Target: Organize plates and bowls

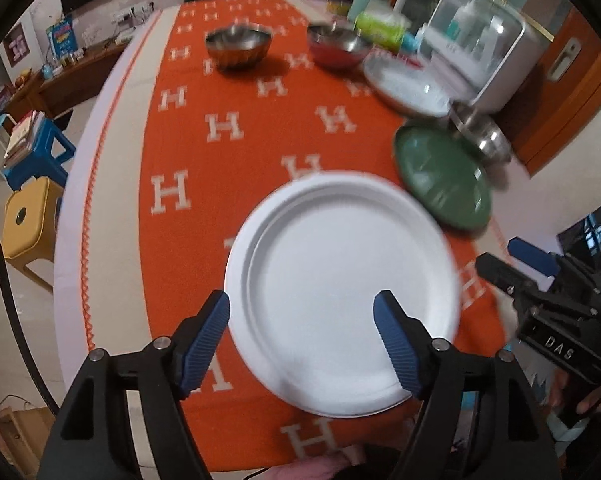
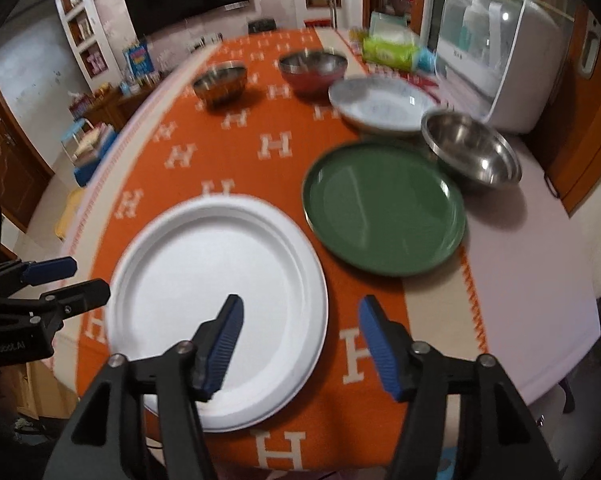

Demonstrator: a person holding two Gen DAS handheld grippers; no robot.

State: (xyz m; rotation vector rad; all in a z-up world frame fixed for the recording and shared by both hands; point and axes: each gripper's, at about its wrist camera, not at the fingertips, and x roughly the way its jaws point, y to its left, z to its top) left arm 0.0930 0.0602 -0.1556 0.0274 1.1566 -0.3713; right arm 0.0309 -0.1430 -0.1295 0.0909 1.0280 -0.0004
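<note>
Both grippers hang above the near end of the table, jaws apart and empty. My left gripper frames the white plate between its blue pads without touching it; my right gripper straddles that plate's right rim, also clear of it. The white plate lies flat on the orange cloth, nearest to me. Just beyond it to the right sits the green plate, then a steel bowl at its far right edge and a pale patterned plate behind. Two more bowls, one steel and one red-sided, stand well apart at the far end. The white plate looks like moulded paper: light, a bit flexible, likely to slide on cloth. I judge a pinch across the raised rim best, gentle pressure. The green plate looks stiff, glossy and slippery; rim grip again.
</note>
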